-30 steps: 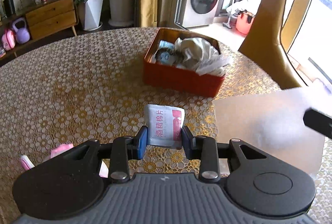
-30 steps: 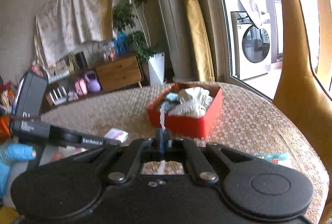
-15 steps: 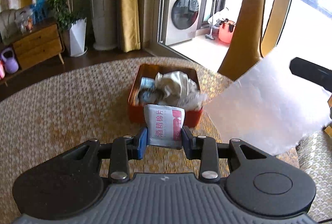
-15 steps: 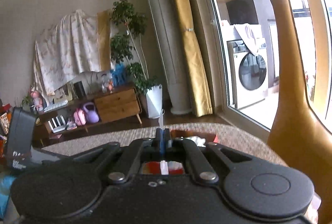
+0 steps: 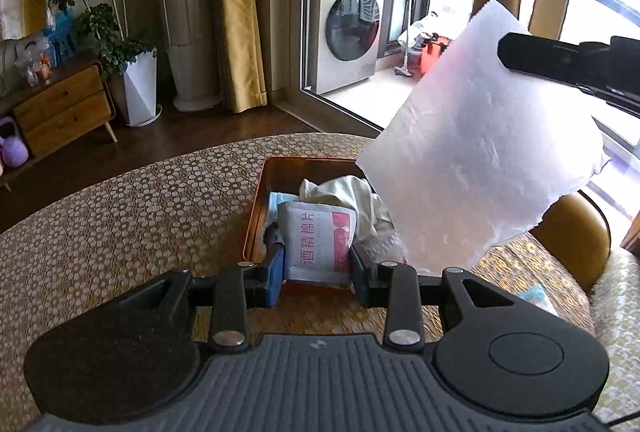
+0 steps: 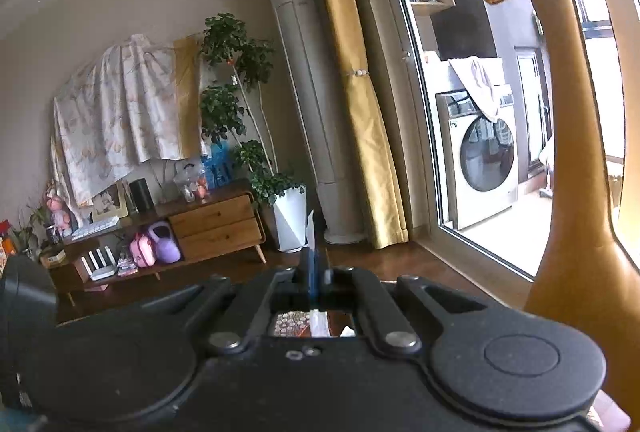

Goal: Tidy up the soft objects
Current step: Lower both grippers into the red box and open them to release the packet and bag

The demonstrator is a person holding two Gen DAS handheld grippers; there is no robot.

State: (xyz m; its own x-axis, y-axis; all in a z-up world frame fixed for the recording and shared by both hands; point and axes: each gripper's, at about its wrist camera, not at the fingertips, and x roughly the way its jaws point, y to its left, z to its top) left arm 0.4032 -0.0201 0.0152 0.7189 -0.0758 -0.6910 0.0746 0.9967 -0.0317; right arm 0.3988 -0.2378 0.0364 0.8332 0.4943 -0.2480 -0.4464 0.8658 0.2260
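Note:
My left gripper point(image 5: 318, 264) is shut on a white and pink alcohol-pad packet point(image 5: 318, 242) and holds it just above the near wall of the red box point(image 5: 256, 207). The box holds a crumpled white cloth point(image 5: 344, 191) and a blue item. My right gripper point(image 6: 314, 264) is shut on a thin translucent white sheet, seen edge-on there point(image 6: 310, 232). In the left wrist view the sheet point(image 5: 480, 159) hangs from the right gripper's black finger point(image 5: 560, 61), raised above the right side of the box.
The round table point(image 5: 120, 216) has a gold lace cloth. A yellow chair back point(image 5: 576, 232) stands behind its right edge. A small light-blue packet point(image 5: 536, 296) lies on the table at the right. A tall giraffe figure point(image 6: 568, 151) stands to the right.
Both grippers have risen and moved forward toward the red box. The packet now hangs over the box's near wall, and the sheet is lifted high above its right side.

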